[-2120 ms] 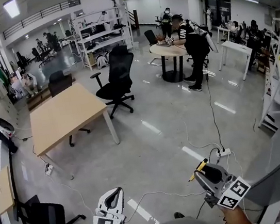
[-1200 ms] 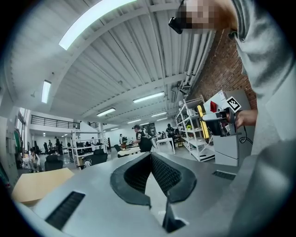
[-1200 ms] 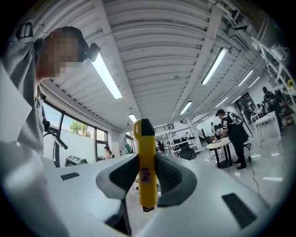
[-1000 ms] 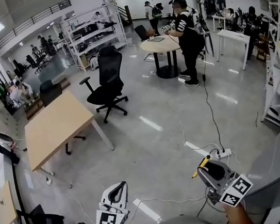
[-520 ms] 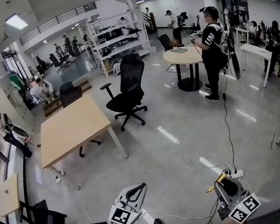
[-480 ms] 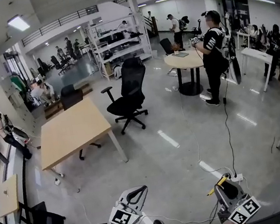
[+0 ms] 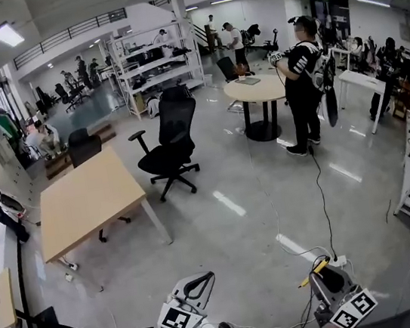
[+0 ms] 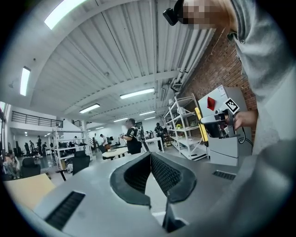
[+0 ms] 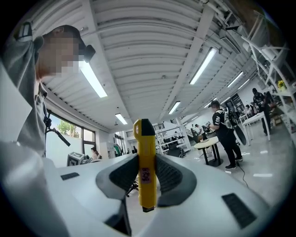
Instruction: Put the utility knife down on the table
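Your right gripper [image 7: 319, 281] sits low at the bottom right of the head view, its marker cube [image 7: 353, 311] nearest you and its jaws aimed forward and up over the grey floor [image 7: 244, 222]. Those jaws are clamped on the yellow utility knife [image 9: 145, 162], which stands lengthwise between the pads with its dark end poking out past the tips and its rear end hanging just behind them. In the head view the knife [image 7: 313, 272] shows as a short yellow bar slanting out ahead of the jaws. Your left gripper [image 7: 193, 286] is held at the bottom centre, tilted forward. In the left gripper view its jaws [image 8: 151, 158] are pressed together at the tips with nothing between them. The wooden table [image 7: 81, 201] lies well ahead of both sets of jaws and to their left, so the knife is far from it and is not set down. Compared with half a second ago, both grippers keep nearly the same spots and the same grip, while the table and the black office chair [image 7: 168, 146] have slid leftward in the head view.
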`<action>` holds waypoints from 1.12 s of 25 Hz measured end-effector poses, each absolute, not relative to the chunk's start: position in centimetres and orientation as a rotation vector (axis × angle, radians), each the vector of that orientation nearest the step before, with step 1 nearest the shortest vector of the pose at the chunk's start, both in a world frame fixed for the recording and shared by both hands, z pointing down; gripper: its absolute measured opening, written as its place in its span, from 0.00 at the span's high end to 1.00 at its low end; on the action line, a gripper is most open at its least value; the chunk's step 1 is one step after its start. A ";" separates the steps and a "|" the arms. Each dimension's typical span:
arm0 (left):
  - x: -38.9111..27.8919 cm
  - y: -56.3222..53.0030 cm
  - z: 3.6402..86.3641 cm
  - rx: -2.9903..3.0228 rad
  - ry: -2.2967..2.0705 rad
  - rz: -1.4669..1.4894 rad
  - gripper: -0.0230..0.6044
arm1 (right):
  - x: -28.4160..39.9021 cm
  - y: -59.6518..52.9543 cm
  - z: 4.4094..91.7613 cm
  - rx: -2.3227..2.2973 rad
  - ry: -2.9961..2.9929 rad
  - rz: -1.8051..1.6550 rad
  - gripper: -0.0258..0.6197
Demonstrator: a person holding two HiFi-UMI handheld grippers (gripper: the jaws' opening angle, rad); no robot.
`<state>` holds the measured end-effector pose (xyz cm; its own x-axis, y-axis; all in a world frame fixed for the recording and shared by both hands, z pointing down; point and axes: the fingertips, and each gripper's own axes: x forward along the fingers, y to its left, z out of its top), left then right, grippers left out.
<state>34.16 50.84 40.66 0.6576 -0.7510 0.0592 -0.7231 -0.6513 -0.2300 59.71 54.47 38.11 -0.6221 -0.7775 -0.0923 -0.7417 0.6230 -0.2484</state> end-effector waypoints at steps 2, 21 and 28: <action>32.7 49.0 40.8 -2.695 1.205 -0.215 0.96 | 58.3 52.5 37.9 -1.266 2.660 -0.272 0.78; 18.9 35.8 41.0 -2.711 1.216 -0.106 0.96 | 44.6 40.6 35.5 -1.317 2.686 -0.206 0.78; 17.7 33.6 41.9 -2.716 1.252 -0.153 0.96 | 43.9 37.1 35.9 -1.301 2.701 -0.227 0.78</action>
<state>17.65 33.65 41.93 0.6472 -0.7617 0.0308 -0.7468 -0.6416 -0.1752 43.89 37.15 35.85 -0.6183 -0.7839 -0.0560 -0.7636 0.6161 -0.1934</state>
